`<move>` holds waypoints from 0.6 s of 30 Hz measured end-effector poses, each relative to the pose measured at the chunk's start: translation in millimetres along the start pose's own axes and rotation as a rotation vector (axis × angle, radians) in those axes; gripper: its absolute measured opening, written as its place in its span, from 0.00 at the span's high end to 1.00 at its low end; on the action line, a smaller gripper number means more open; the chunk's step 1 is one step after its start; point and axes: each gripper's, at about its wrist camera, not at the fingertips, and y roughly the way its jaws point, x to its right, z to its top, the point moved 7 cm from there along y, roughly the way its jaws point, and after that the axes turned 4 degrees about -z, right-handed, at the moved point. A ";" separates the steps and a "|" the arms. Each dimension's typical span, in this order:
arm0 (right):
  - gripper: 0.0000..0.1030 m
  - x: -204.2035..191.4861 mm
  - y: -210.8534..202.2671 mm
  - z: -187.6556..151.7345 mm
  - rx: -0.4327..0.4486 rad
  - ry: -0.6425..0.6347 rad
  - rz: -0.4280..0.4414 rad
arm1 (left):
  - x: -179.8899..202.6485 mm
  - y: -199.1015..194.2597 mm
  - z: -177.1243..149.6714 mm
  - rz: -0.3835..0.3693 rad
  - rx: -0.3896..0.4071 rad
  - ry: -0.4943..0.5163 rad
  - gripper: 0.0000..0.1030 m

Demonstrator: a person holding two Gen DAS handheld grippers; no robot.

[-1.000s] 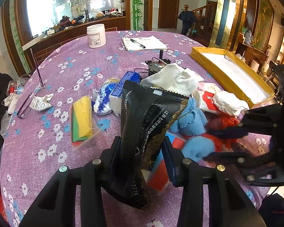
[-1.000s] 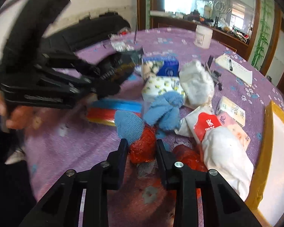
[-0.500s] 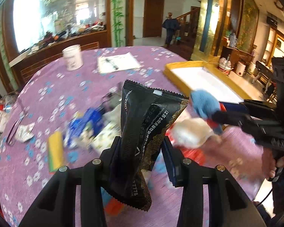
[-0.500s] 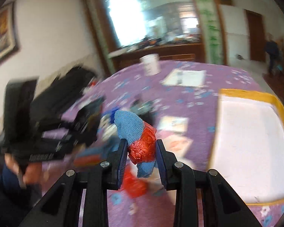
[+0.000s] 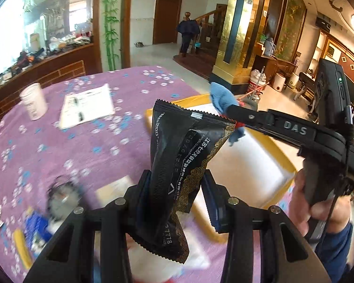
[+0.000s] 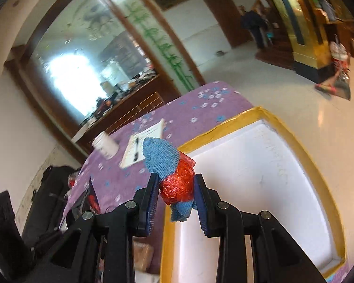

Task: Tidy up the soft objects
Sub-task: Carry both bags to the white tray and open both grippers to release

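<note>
My left gripper [image 5: 177,195] is shut on a black foil pouch [image 5: 184,155] with gold print, held upright in the air beside the near corner of the yellow-rimmed white tray [image 5: 247,165]. My right gripper [image 6: 175,193] is shut on a bundle of blue cloth [image 6: 161,155] and red crinkled mesh [image 6: 178,184], held above the tray's near left rim [image 6: 226,123]. The right gripper also shows in the left wrist view [image 5: 231,113], over the tray's far end, with the blue cloth [image 5: 220,96] sticking up. The tray's white floor [image 6: 259,181] is bare where it shows.
The round table has a purple flowered cloth [image 5: 82,141]. A white jar [image 5: 33,101] and a paper sheet with a pen [image 5: 86,107] lie at its far side. A blurred pile of packets [image 5: 37,231] lies at the near left. A black bag [image 6: 47,198] stands beside the table.
Both grippers have swung right from the pile toward the tray, each still holding its load. The right gripper has lifted the blue and red bundle over the tray.
</note>
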 end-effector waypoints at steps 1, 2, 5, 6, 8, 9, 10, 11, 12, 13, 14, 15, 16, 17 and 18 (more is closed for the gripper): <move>0.69 4.8 6.0 6.0 -0.009 0.009 -0.020 | 4.1 10.4 8.5 -0.001 -0.005 -0.006 0.60; 0.69 11.8 9.8 10.8 -0.014 0.023 -0.041 | 6.9 18.3 14.4 -0.007 -0.013 -0.009 0.60; 0.69 34.5 27.6 24.9 -0.035 0.081 -0.104 | 11.4 50.4 30.5 -0.003 -0.047 -0.032 0.59; 0.69 41.8 33.5 29.3 -0.040 0.101 -0.117 | 12.1 63.7 35.3 0.006 -0.064 -0.035 0.59; 0.69 53.8 42.6 28.7 -0.064 0.120 -0.143 | 13.7 84.9 40.8 0.028 -0.092 -0.028 0.59; 0.69 57.9 47.9 27.1 -0.073 0.129 -0.149 | 14.5 95.7 44.1 0.037 -0.106 -0.027 0.59; 0.69 64.0 49.0 24.9 -0.077 0.138 -0.151 | 13.3 108.1 46.1 0.045 -0.124 -0.031 0.59; 0.69 69.9 52.7 22.0 -0.090 0.143 -0.156 | 11.7 116.4 47.4 0.048 -0.135 -0.037 0.59; 0.69 76.2 57.1 19.2 -0.104 0.153 -0.160 | 11.5 124.7 48.7 0.049 -0.145 -0.042 0.59; 0.69 82.1 61.2 16.8 -0.116 0.163 -0.160 | 11.1 136.0 50.4 0.053 -0.162 -0.047 0.59; 0.69 83.8 67.8 15.4 -0.129 0.166 -0.159 | 10.6 143.7 50.9 0.057 -0.170 -0.052 0.60; 0.69 87.1 71.2 13.7 -0.140 0.170 -0.159 | 10.6 150.7 52.0 0.061 -0.176 -0.058 0.60; 0.69 90.7 74.0 12.3 -0.147 0.179 -0.159 | 10.5 158.6 53.4 0.068 -0.183 -0.059 0.60; 0.69 92.5 75.5 11.3 -0.152 0.183 -0.157 | 11.4 163.5 54.7 0.073 -0.188 -0.060 0.60; 0.69 94.2 77.4 11.4 -0.156 0.187 -0.155 | 11.5 167.4 55.8 0.077 -0.192 -0.062 0.60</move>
